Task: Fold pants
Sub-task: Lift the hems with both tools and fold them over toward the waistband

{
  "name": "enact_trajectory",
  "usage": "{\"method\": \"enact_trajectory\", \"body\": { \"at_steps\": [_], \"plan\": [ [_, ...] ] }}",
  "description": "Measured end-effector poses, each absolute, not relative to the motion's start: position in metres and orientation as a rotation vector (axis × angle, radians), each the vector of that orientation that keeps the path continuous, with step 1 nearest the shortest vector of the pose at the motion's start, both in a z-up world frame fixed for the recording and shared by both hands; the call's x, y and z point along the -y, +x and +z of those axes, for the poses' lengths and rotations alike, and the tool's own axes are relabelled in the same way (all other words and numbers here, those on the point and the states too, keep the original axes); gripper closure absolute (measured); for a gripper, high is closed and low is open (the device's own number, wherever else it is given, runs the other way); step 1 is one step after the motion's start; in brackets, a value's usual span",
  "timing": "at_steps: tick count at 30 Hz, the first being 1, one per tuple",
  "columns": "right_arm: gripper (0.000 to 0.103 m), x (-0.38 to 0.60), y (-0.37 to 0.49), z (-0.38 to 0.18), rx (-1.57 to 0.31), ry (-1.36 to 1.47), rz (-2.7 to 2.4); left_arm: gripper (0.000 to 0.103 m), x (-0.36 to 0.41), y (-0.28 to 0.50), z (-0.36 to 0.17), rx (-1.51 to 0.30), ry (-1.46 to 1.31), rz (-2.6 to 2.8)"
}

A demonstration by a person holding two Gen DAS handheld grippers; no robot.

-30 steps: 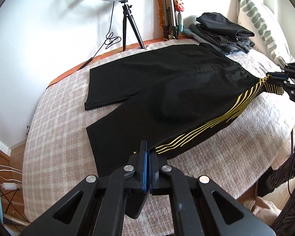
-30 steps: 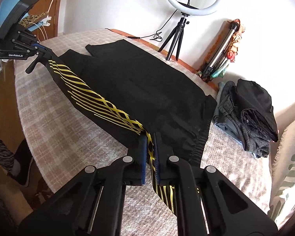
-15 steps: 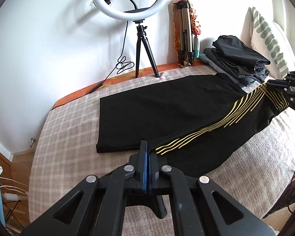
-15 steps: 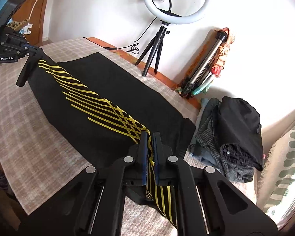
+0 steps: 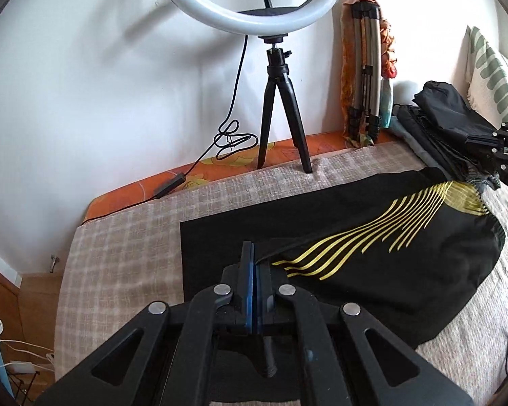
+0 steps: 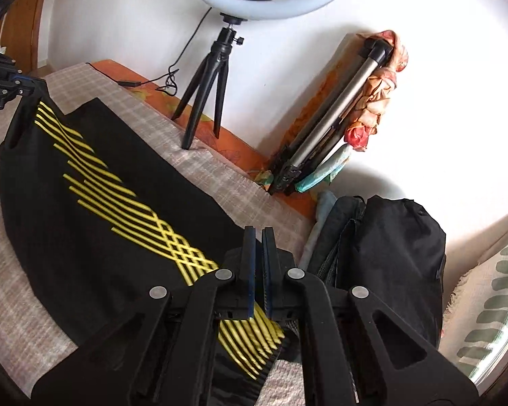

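Black shorts with yellow stripes (image 5: 372, 260) (image 6: 101, 209) lie on the checked bed cover, their near half carried over the far half. My left gripper (image 5: 253, 253) is shut on the leg-hem edge of the lifted layer. In the right wrist view, my right gripper (image 6: 258, 240) is shut on the waistband end, whose striped cloth hangs below the fingers. Each gripper shows in the other's view: the right gripper (image 5: 491, 143) at the far right edge, the left gripper (image 6: 23, 89) at the far left.
A ring light on a black tripod (image 5: 277, 108) (image 6: 213, 81) stands at the bed's far edge by the white wall. A folded silver tripod (image 5: 365, 77) leans beside it. A pile of dark folded clothes (image 5: 450, 125) (image 6: 382, 253) and a green-patterned pillow (image 5: 491, 71) lie at the right.
Both grippers have carried the shorts' near edge away from me toward the wall. The lifted half now covers the far leg, and the ring light looms closer.
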State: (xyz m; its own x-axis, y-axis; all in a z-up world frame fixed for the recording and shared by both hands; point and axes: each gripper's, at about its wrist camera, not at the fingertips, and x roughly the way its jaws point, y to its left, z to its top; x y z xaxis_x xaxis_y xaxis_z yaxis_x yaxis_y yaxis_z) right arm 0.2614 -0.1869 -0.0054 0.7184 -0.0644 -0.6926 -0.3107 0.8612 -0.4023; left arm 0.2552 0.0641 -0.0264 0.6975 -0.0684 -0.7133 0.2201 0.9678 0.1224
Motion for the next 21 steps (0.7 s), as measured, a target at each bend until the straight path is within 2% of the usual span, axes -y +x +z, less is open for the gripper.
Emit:
{"method": "enact_trajectory", "body": {
  "at_steps": [6, 7, 8, 10, 11, 16, 18, 19, 20, 21],
  "plan": [
    [0.098, 0.22, 0.278, -0.038, -0.958, -0.376, 0.339, 0.103, -0.06, 0.286, -0.056, -0.841, 0.234, -0.16],
    [0.091, 0.228, 0.277, -0.044, -0.987, -0.345, 0.356, 0.103, -0.06, 0.288, -0.06, -0.85, 0.243, -0.162],
    [0.068, 0.237, 0.277, -0.05, -1.02, -0.312, 0.366, 0.103, -0.061, 0.289, -0.063, -0.857, 0.245, -0.165],
    [0.037, 0.251, 0.275, -0.059, -1.043, -0.273, 0.373, 0.103, -0.062, 0.291, -0.069, -0.873, 0.249, -0.17],
    [0.036, 0.253, 0.275, -0.063, -1.044, -0.274, 0.381, 0.103, -0.062, 0.293, -0.071, -0.88, 0.255, -0.17],
    [0.036, 0.245, 0.288, -0.087, -1.1, -0.379, 0.362, 0.103, -0.064, 0.294, -0.081, -0.905, 0.267, -0.168],
    [0.041, 0.24, 0.286, -0.091, -1.112, -0.429, 0.364, 0.103, -0.065, 0.294, -0.082, -0.914, 0.263, -0.165],
    [0.057, 0.237, 0.284, -0.092, -1.111, -0.46, 0.354, 0.103, -0.065, 0.294, -0.083, -0.917, 0.266, -0.165],
    [0.081, 0.235, 0.28, -0.09, -1.103, -0.481, 0.343, 0.103, -0.064, 0.294, -0.082, -0.918, 0.273, -0.166],
    [0.091, 0.234, 0.276, -0.087, -1.087, -0.489, 0.334, 0.103, -0.063, 0.293, -0.081, -0.916, 0.283, -0.167]
  ]
}}
